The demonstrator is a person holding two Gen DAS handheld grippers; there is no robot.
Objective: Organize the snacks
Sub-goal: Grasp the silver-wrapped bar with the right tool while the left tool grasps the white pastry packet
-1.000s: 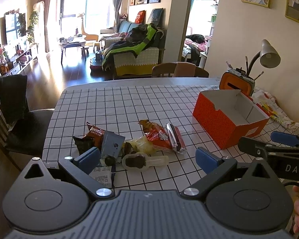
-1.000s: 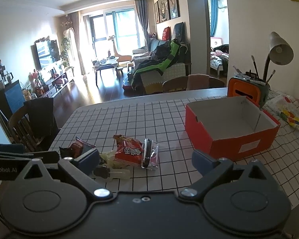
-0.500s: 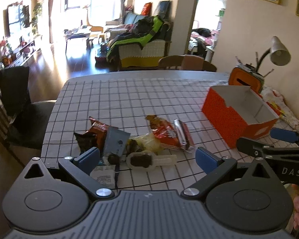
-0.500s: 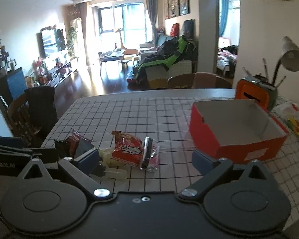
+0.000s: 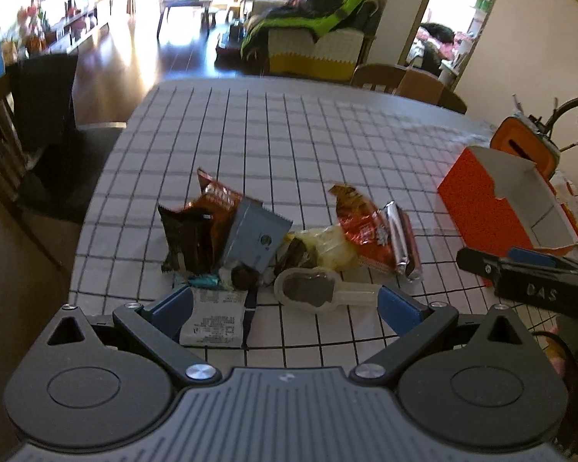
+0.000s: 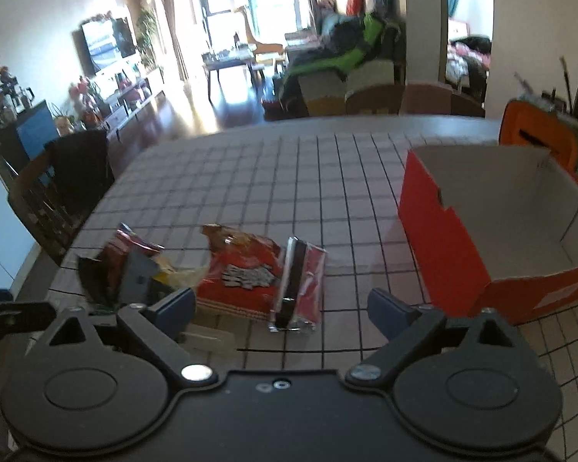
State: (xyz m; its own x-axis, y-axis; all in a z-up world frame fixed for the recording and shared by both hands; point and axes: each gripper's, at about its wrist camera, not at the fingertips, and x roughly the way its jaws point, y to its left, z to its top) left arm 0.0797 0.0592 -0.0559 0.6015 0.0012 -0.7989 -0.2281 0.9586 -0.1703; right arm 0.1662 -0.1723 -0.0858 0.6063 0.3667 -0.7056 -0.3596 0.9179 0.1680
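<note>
Both grippers hang low over the near edge of the desk [image 5: 289,134], which wears a white cloth ruled in a black grid. The left gripper [image 5: 285,306] has its blue-padded fingers spread wide with nothing between them; just ahead of it lies a white printed packet [image 5: 214,321] and a clear plastic spoon-shaped cup with dark filling [image 5: 312,290]. Beyond those sits the snack pile: a dark brown pouch [image 5: 189,236] leaning against a grey sachet [image 5: 256,240], a red-orange chip bag [image 5: 219,196] behind them, a crumpled yellow wrapper [image 5: 327,248], and a red snack bag [image 5: 366,231] with a silver-edged bar [image 5: 399,244] resting beside it.

The right gripper [image 6: 281,308] is likewise spread and holding nothing, poised just short of the red snack bag [image 6: 246,273] and the bar [image 6: 294,285], which lie on the cloth between its fingers' line of sight. To the right of the pile, apart from it, stands the open red cardboard box [image 6: 443,238], its pale inside showing no snacks. Behind the box is an orange holder [image 6: 535,134] with pens sticking up.
</note>
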